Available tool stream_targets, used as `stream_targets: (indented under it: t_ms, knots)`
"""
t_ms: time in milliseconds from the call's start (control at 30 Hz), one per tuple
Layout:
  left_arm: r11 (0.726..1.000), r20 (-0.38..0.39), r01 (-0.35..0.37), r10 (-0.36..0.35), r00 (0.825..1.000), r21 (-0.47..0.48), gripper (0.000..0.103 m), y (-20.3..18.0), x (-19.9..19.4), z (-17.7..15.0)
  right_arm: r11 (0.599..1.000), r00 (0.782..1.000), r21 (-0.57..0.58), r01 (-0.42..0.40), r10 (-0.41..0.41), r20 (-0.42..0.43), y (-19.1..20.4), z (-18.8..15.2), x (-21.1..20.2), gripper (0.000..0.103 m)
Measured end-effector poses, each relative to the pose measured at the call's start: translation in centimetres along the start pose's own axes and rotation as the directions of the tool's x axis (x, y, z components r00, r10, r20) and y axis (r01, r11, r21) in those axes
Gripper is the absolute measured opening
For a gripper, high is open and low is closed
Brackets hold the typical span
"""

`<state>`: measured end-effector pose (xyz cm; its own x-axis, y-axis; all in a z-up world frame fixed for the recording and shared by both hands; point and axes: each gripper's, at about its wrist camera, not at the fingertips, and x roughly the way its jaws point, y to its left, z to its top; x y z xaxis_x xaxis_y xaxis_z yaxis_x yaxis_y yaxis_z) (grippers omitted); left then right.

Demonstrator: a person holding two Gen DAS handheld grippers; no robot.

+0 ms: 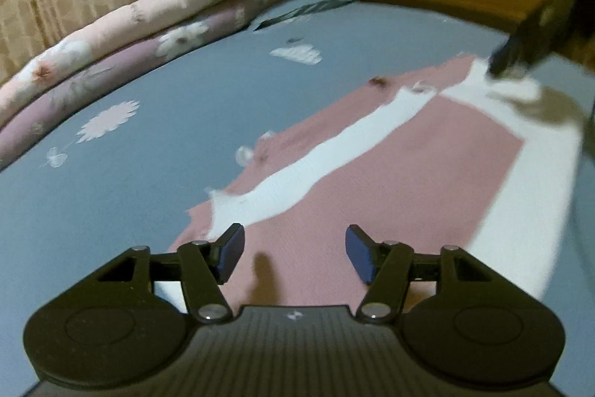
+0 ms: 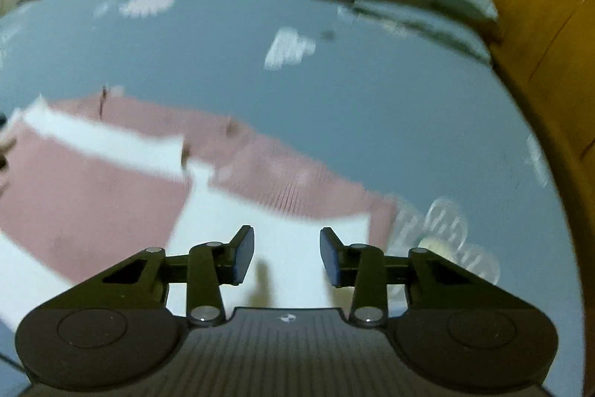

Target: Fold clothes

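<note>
On the blue-grey flowered bedsheet (image 1: 130, 181), one ribbed pink-and-white knit garment (image 1: 427, 155) is spread flat, well apart from two rolled floral quilts (image 1: 111, 39) along the sheet's far edge. Over it, two grippers are held: left gripper (image 1: 295, 257) wide open, right gripper (image 2: 287, 256) narrower, both empty.

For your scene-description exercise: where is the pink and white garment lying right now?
The pink and white garment lies flat on the blue-grey floral bedsheet, ahead of both wrist cameras, with the folded quilts beyond it on the bed's far side.
</note>
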<state>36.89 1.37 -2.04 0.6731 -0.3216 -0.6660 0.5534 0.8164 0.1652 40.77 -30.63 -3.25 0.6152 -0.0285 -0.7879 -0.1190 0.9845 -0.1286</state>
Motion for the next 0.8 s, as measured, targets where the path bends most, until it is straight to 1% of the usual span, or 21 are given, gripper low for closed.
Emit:
stream_targets:
  t_ms: [67,100,200,233,267,333,433,500,533,600,667,700,733,800]
  knots:
    - [0.999,0.008,0.032,-0.032,0.999,0.004,0.067,-0.3,0.0,0.0,1.0,1.0,0.022,0.018,-0.018,-0.025,0.0,-1.1,1.4,0.043]
    - [0.999,-0.011,0.03,-0.03,0.999,0.014,0.067,-0.5,0.4,-0.1,0.998,0.999,0.041,0.038,-0.037,-0.029,-0.2,-1.6,1.7,0.043]
    - [0.999,-0.044,0.018,-0.02,0.999,-0.043,0.07,0.1,1.4,-0.5,0.988,1.0,0.153,0.026,-0.025,-0.008,-1.7,-2.4,1.5,0.042]
    - [0.998,-0.055,0.014,-0.017,0.998,-0.061,0.071,0.3,1.7,-0.6,0.983,1.0,0.182,0.025,-0.025,-0.002,-1.9,-2.6,1.2,0.042]
    - [0.997,-0.066,0.009,-0.015,0.998,-0.08,0.071,0.5,2.0,-0.7,0.983,1.0,0.183,0.026,-0.026,0.001,-1.7,-2.7,0.6,0.042]
    - [0.998,-0.052,0.01,-0.014,0.999,-0.063,0.068,0.3,0.5,-0.5,0.984,1.0,0.179,0.01,-0.011,0.004,-1.1,-3.1,-0.7,0.043]
    - [0.999,-0.029,0.011,-0.012,0.999,-0.037,0.068,0.1,-1.6,-0.2,0.983,1.0,0.18,-0.022,0.022,0.007,0.2,-4.1,-3.0,0.044]
    - [0.996,-0.022,0.07,-0.071,0.997,-0.054,0.068,-0.8,-3.6,-0.9,0.981,0.999,0.191,-0.033,0.033,0.003,0.8,-5.4,-4.4,0.046]
    - [0.993,-0.026,0.1,-0.102,0.994,-0.066,0.068,-1.4,-4.3,-1.4,0.98,0.999,0.197,-0.038,0.039,0.0,1.1,-6.1,-5.1,0.049]
    - [0.984,-0.037,0.156,-0.16,0.986,-0.089,0.068,-2.5,-5.5,-2.4,0.976,0.999,0.215,-0.037,0.042,-0.02,1.6,-7.6,-5.6,0.051]
    - [0.974,-0.083,0.196,-0.206,0.975,-0.112,0.068,-3.9,-5.8,-3.8,0.971,0.998,0.237,-0.025,0.038,-0.046,1.7,-9.1,-5.3,0.051]
    - [0.973,-0.105,0.197,-0.21,0.972,-0.12,0.068,-4.4,-5.8,-4.5,0.966,0.998,0.256,-0.02,0.035,-0.054,1.6,-9.7,-5.2,0.051]
    - [0.973,-0.139,0.187,-0.206,0.969,-0.136,0.068,-4.8,-5.6,-5.1,0.956,0.998,0.291,-0.027,0.04,-0.041,1.3,-10.2,-5.2,0.051]
    - [0.977,-0.171,0.16,-0.184,0.968,-0.141,0.068,-5.2,-5.9,-6.1,0.939,0.998,0.34,-0.042,0.052,-0.021,0.8,-10.7,-5.8,0.051]
